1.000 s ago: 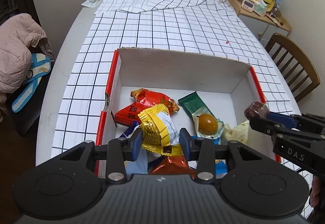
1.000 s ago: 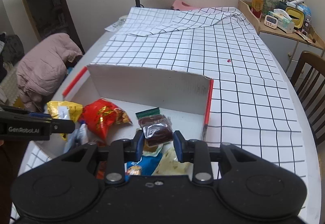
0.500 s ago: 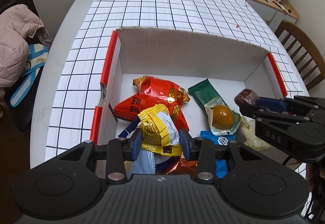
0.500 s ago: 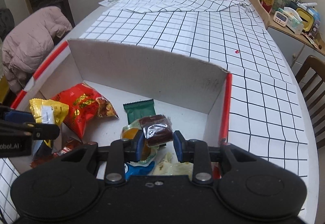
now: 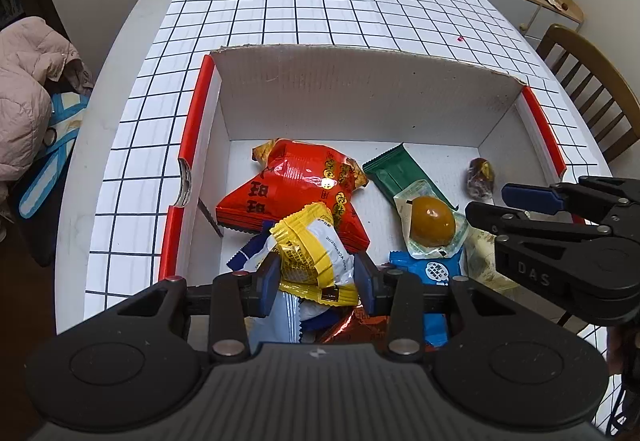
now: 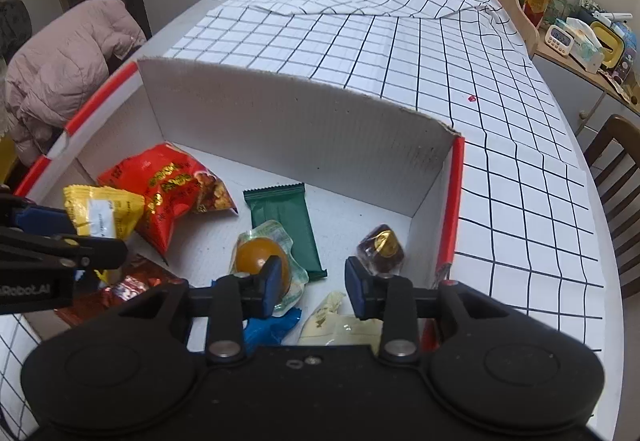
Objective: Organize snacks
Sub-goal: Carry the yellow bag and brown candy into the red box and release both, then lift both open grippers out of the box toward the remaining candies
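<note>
Left gripper: we see its blue pads clamped on the yellow-and-white snack packet, held over the near left of the box.
Right gripper: we see its jaws opening with nothing between them; the dark brown wrapped sweet lies on the box floor just beyond the right pad.
Box: white cardboard with red edges, on the checked cloth.
Inside, both views: red bag, green bar, amber egg-shaped snack.
Left view only: we see the blue packet's label.
Right view only: we see a cream wrapper near the right wall.
</note>
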Demonstrator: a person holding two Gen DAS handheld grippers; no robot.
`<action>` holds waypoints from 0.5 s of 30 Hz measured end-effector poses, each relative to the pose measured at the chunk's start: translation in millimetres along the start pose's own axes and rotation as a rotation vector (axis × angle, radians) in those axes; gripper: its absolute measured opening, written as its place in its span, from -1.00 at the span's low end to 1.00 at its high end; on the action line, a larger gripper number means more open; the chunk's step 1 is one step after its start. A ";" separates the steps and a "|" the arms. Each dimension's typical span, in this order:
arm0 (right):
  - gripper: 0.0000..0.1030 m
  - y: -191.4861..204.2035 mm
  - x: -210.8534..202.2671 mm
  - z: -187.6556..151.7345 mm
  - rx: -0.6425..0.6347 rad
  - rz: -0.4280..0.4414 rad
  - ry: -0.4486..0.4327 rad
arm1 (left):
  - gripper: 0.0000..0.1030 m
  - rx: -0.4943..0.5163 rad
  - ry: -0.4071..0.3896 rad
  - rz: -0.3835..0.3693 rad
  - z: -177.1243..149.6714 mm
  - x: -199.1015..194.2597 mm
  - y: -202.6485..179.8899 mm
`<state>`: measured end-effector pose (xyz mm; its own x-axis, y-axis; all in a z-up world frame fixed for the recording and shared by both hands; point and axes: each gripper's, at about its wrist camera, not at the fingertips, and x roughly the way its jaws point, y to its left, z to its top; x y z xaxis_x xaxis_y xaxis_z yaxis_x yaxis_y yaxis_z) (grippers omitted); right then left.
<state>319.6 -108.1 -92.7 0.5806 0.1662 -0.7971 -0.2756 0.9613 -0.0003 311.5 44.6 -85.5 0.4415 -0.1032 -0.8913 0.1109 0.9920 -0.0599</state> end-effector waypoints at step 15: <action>0.02 -11.3 -66.7 -16.4 0.057 0.131 -0.095 | 0.13 0.002 -0.094 -0.009 -12.2 -42.6 -11.6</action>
<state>271.4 -133.6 -49.4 0.6128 0.3085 -0.7275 -0.3112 0.9405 0.1367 280.5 38.4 -52.3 0.5225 -0.1188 -0.8443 0.1174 0.9908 -0.0668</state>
